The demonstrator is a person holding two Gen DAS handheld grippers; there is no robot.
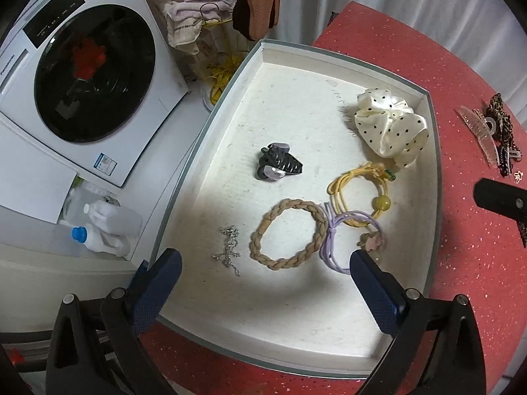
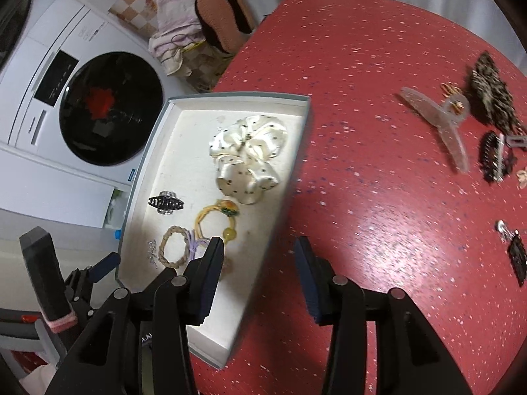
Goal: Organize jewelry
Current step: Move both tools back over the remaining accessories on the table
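A white tray on the red table holds a polka-dot scrunchie, a black claw clip, a yellow hair tie, a purple hair tie, a braided tan hair tie and a silver chain. My left gripper hangs wide open over the tray's near end, nothing between its fingers. My right gripper is open and empty above the tray's right rim. Loose on the table lie a clear claw clip, a leopard-print piece and dark clips.
A washing machine stands left of the table, with plastic bottles below it. Slippers and a pink cloth hang at the back. The red table spreads to the right of the tray.
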